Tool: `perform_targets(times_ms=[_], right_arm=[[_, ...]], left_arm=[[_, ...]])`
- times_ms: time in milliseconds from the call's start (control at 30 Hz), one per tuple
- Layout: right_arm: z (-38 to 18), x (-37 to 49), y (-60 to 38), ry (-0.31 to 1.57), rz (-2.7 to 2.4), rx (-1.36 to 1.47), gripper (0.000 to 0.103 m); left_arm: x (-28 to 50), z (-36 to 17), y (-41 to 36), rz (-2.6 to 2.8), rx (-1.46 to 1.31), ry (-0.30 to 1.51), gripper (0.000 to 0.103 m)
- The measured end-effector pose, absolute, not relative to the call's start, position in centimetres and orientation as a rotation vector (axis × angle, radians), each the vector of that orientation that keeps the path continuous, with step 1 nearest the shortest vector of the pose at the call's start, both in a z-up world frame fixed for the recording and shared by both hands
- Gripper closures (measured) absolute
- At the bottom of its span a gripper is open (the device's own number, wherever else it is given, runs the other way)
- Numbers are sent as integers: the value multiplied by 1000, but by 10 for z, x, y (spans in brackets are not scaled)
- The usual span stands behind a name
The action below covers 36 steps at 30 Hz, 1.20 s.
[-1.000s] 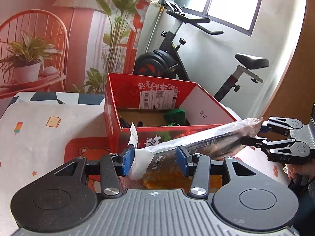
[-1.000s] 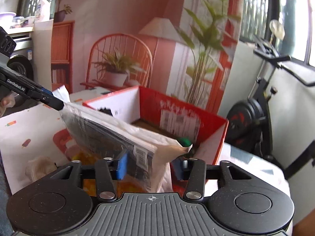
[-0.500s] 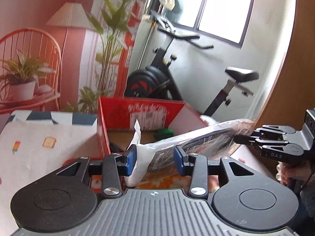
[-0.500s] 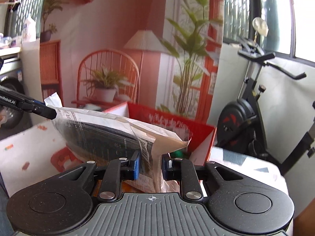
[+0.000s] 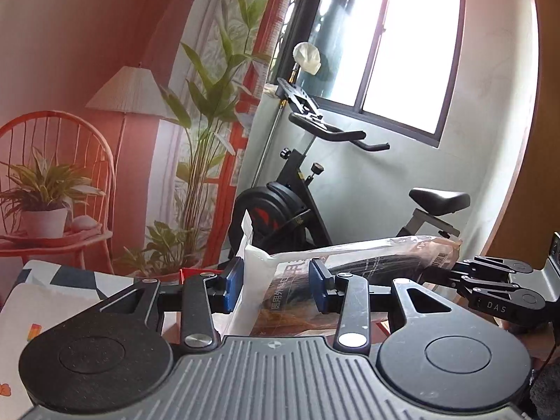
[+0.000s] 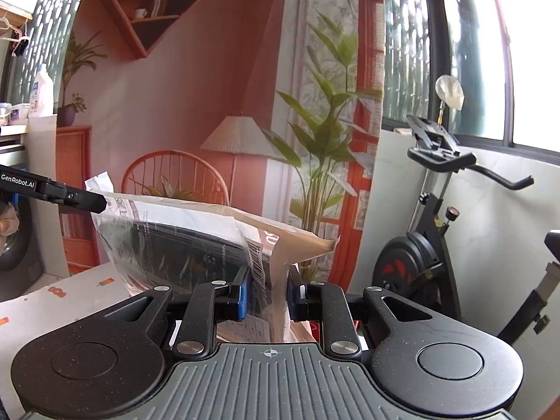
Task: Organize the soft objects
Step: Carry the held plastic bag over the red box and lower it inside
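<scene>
Both my claws rise with the plastic packet [image 5: 350, 273], clear of the counter; left claw [image 5: 276, 288] and right claw [image 6: 267, 294] each clamp one end. I keep it level going boxward.

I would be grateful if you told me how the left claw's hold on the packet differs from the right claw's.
The left claw stands wider, on the packet's white end; the right claw is nearly closed, pinching the brownish end beside the barcode. The left claw's pads flank a thicker bulge of packet; the right claw's pads squeeze it thin. Both grip the same packet, one at each end, holding it up.
</scene>
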State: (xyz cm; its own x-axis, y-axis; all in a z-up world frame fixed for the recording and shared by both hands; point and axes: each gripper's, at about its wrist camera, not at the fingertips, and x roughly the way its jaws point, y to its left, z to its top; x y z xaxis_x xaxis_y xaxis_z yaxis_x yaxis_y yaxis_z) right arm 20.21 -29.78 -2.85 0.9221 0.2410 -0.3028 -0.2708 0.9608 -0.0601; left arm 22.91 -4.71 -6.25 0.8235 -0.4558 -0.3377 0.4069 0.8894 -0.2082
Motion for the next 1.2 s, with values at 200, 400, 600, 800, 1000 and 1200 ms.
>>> perform_targets(times_ms=[200, 400, 600, 800, 1000, 1200], right_arm=[[-49, 216, -302, 379, 278, -64, 84], [-57, 219, -302, 408, 278, -49, 84], [-56, 236, -300, 360, 236, -98, 84], [-70, 279, -298, 347, 217, -182, 84], [-94, 327, -297, 379, 223, -268, 84], [-123, 360, -287, 419, 225, -346, 84]], left_arm=[[236, -80, -47, -469, -110, 471, 60], [245, -83, -43, -466, -123, 498, 60], [262, -79, -57, -434, -47, 399, 60], [301, -89, -65, -407, -31, 391, 60], [341, -100, -68, -395, -13, 403, 60], [370, -123, -68, -369, -11, 455, 60]])
